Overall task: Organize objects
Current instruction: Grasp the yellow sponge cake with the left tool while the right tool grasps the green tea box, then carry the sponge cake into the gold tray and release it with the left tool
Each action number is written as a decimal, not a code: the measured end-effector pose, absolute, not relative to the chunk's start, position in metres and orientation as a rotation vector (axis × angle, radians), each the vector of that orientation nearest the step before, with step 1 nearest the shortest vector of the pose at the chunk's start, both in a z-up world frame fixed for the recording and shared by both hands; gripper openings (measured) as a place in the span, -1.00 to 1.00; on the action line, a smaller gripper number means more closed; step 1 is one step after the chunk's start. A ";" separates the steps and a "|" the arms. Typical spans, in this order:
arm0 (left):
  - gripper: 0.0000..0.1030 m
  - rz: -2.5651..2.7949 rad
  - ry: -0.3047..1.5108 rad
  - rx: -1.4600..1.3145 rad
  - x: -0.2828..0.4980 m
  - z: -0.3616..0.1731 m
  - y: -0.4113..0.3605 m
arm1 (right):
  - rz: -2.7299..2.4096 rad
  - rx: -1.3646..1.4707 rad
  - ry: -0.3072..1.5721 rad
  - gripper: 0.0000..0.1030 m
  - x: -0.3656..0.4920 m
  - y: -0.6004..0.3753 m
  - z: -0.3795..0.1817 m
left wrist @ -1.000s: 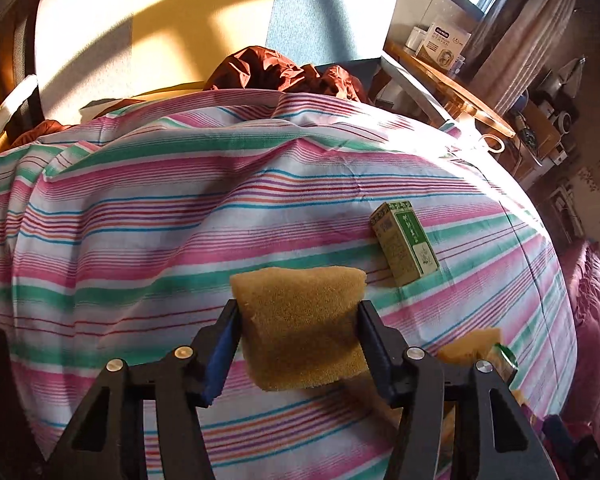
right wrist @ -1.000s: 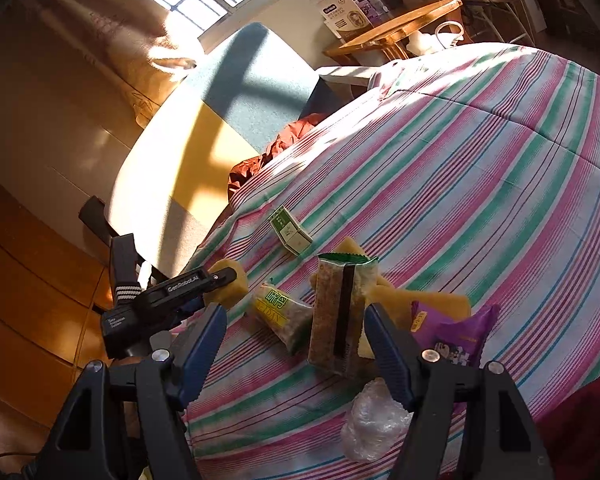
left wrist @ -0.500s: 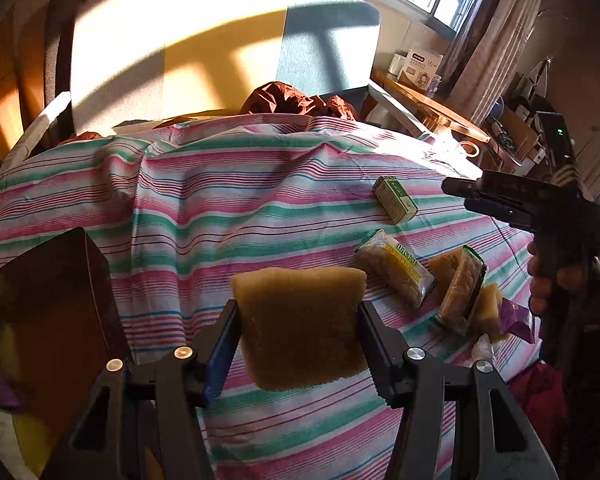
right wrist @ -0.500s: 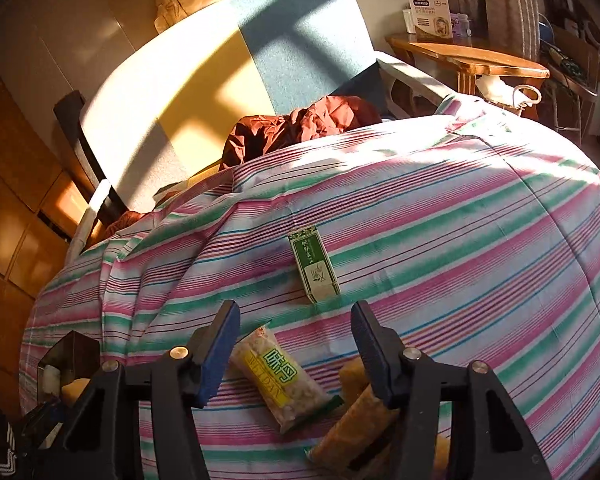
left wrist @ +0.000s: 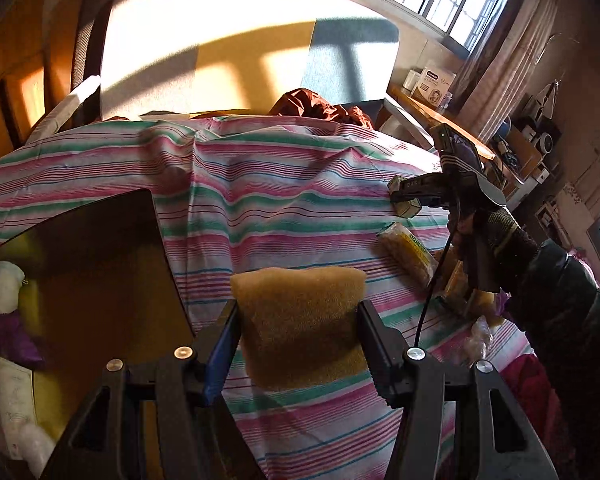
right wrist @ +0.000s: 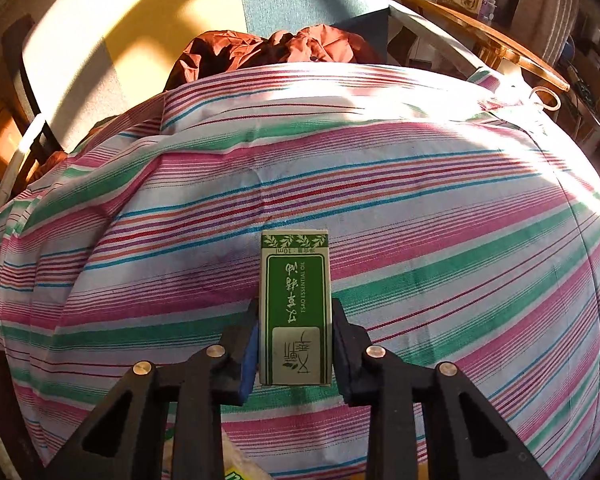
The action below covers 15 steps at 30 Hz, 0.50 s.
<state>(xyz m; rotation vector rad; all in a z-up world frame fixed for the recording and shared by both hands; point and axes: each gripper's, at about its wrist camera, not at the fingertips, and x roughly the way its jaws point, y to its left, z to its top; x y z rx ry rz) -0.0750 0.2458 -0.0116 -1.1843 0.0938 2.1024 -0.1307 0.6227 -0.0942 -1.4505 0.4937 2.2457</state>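
1. The left gripper [left wrist: 298,354] is squeezing a brown sponge [left wrist: 300,320] between its 2 fingers. The sponge is up in the air, above the striped cloth [left wrist: 280,208].
2. Low on the left of the left camera view is a dark bin [left wrist: 96,264] with yellow inside. It sits just beside the edge of the cloth.
3. In the bin there is a white roll [left wrist: 2,286], a purple packet [left wrist: 16,338] and some clear plastic [left wrist: 36,446]. The rest of the bin is in shadow, so I cannot tell what else is in there.
4. The right gripper [right wrist: 295,354] has just been closing. Its 2 fingers now pinch a small green box [right wrist: 296,308]. The box lies on the cloth, pointing away from the camera.
5. In the left camera view, a hand [left wrist: 470,224] with a dark sleeve [left wrist: 560,292] holds that right gripper over the cloth.
6. Near it on the cloth lies a yellow snack bag [left wrist: 408,256]. A few more packets sit next to it, partly hidden.
7. A red jacket [right wrist: 276,50] is bunched at the far edge of the cloth.
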 end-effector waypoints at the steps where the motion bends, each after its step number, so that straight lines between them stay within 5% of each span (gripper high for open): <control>1: 0.14 2.109 0.093 -1.185 -0.074 -0.012 0.243 | 2.266 -1.438 0.457 -0.42 -0.129 0.616 -0.088; 15: 0.14 2.237 -0.024 -1.218 -0.064 -0.007 0.154 | 2.615 -1.568 0.330 -0.42 -0.075 0.444 -0.068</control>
